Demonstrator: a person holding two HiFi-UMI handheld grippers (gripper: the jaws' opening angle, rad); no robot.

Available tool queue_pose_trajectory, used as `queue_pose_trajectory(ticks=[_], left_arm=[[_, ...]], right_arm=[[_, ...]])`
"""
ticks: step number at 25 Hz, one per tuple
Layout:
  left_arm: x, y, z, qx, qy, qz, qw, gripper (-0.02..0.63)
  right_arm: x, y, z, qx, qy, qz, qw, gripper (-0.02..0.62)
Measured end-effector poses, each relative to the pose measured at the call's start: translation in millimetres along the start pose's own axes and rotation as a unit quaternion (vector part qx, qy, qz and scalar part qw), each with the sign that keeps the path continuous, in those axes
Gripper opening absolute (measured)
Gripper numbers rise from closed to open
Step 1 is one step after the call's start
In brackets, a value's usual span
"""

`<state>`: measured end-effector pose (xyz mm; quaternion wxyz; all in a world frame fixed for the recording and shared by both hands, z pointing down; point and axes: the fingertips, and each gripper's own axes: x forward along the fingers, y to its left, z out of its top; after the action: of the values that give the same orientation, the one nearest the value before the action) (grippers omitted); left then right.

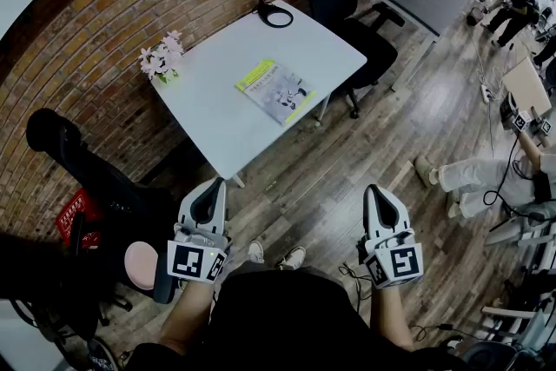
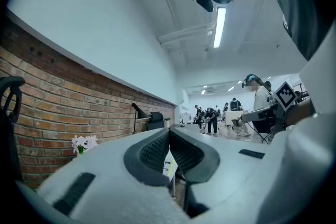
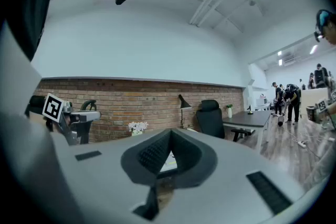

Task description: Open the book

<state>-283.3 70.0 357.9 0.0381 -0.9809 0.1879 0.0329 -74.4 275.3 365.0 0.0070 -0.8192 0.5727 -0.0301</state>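
Book (image 1: pixel 276 91) closed on the table (image 1: pixel 228 122).
My left gripper (image 1: pixel 211 189) and right gripper (image 1: pixel 375 191) hang well short (both pinched together, empty).

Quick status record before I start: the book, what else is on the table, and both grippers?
book: closed, lying flat on the white table, nothing touching it
also on table: flowers, black desk lamp
left gripper: shut, empty, held short of the table
right gripper: shut, empty, held short of the table
task stage: opening not yet begun
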Motion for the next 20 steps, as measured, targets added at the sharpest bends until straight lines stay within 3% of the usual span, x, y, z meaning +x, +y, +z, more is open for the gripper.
queue_pose_trajectory(ticks=[7, 11, 15, 20], left_arm=[[9.3, -24.2, -1.0, 0.006, -0.001, 0.005, 1.0000, 0.023], [12.6, -32.7, 0.4, 0.012, 0.001, 0.004, 0.9999, 0.023], [17.3, -33.0, -6.5, 0.012, 0.012, 0.005, 0.9998, 0.023], [35.2, -38.8, -18.4, 0.011, 0.020, -0.006, 0.9997, 0.023]], right_arm=[[-11.5, -23.1, -6.0, 0.001, -0.001, 0.006, 1.000, 0.013], [-9.4, -23.5, -10.1, 0.004, 0.000, 0.035, 0.999, 0.014], [-5.5, -8.9, -18.9, -0.036, 0.025, 0.059, 0.997, 0.014], [-0.5, -17.8, -33.1, -0.030, 0.044, 0.058, 0.997, 0.014]])
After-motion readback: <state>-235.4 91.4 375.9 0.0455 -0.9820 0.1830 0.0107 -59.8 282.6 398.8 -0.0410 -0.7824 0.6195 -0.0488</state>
